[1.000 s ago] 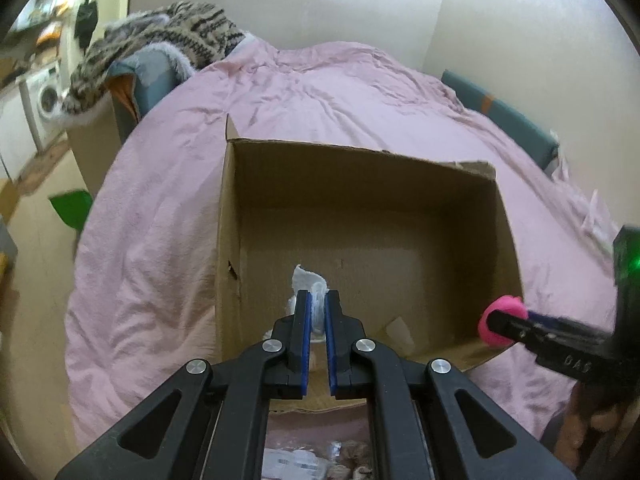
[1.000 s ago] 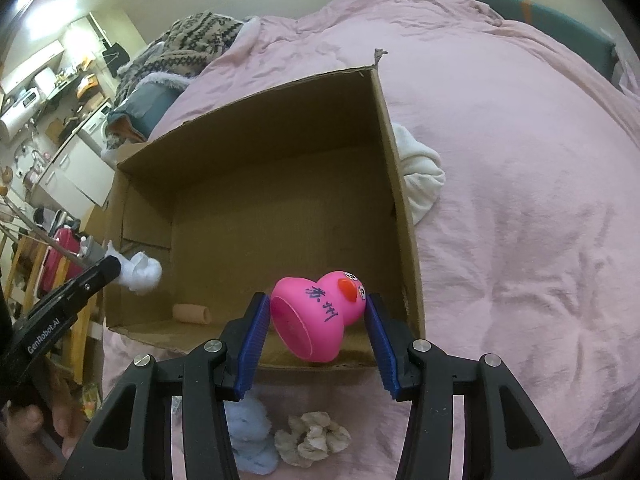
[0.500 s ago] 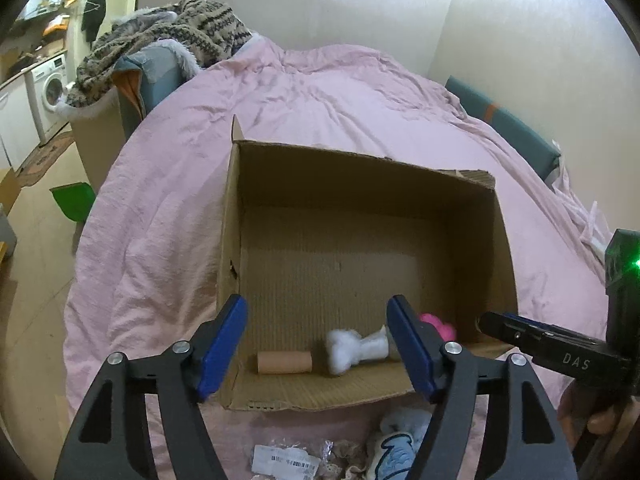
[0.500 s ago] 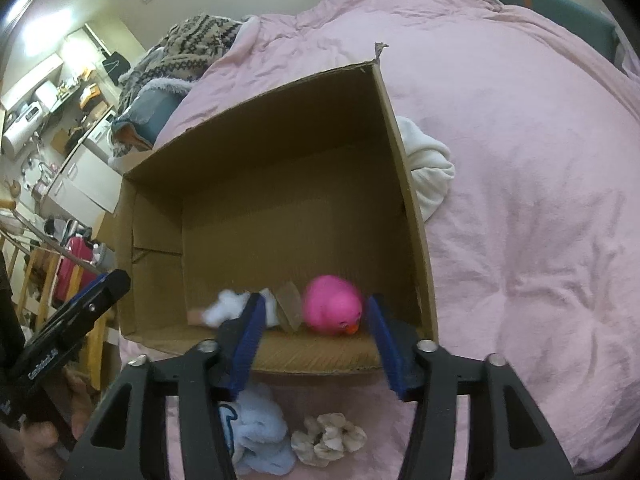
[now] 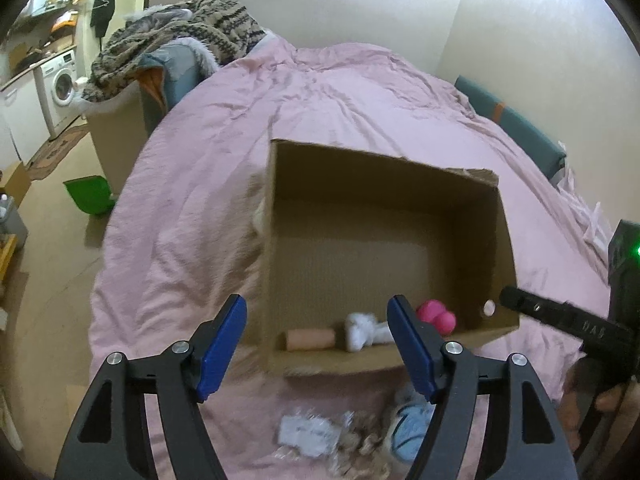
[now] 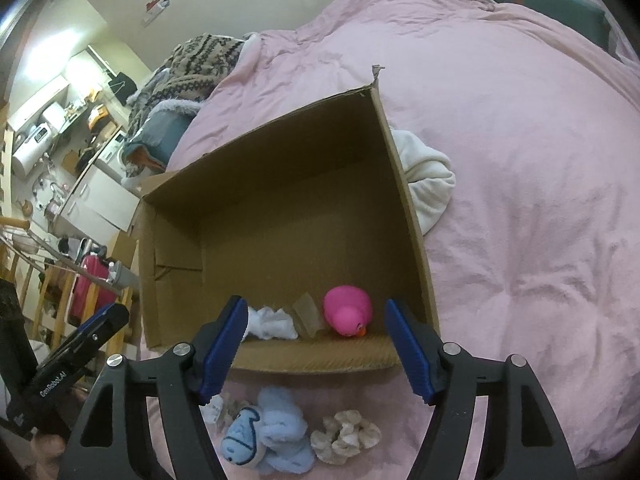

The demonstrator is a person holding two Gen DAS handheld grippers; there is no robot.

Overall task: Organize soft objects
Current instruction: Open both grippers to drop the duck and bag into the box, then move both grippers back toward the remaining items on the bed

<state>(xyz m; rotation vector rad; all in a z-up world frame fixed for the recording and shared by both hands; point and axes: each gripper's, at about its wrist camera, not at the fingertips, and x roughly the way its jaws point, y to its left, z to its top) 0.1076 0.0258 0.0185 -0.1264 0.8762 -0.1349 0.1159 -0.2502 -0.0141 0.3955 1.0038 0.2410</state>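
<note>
An open cardboard box (image 5: 352,176) (image 6: 280,148) stands on the pink bed. On its floor, near the front wall, lie a pink toy duck (image 6: 347,315) (image 5: 436,317), a white fluffy toy (image 5: 362,330) (image 6: 272,323) and a tan roll (image 5: 310,339). My left gripper (image 5: 318,346) hangs open above the box's front left corner, nothing between its fingers. My right gripper (image 6: 316,348) is over the front edge with its jaws opening; the duck lies free below them. A blue plush (image 6: 264,436) (image 5: 408,428) and a beige scrunchie (image 6: 346,436) lie on the bed in front of the box.
A white cloth (image 6: 426,178) is bunched against the box's right wall. A small packet (image 5: 308,434) lies on the bed by the scrunchie. A patterned blanket (image 5: 176,40) is piled at the bed's far left. The floor with a green bin (image 5: 90,194) drops off left.
Both grippers opened. The white toy dropped from the left gripper and the pink duck from the right; both now lie on the box floor. The left gripper drew back from the box.
</note>
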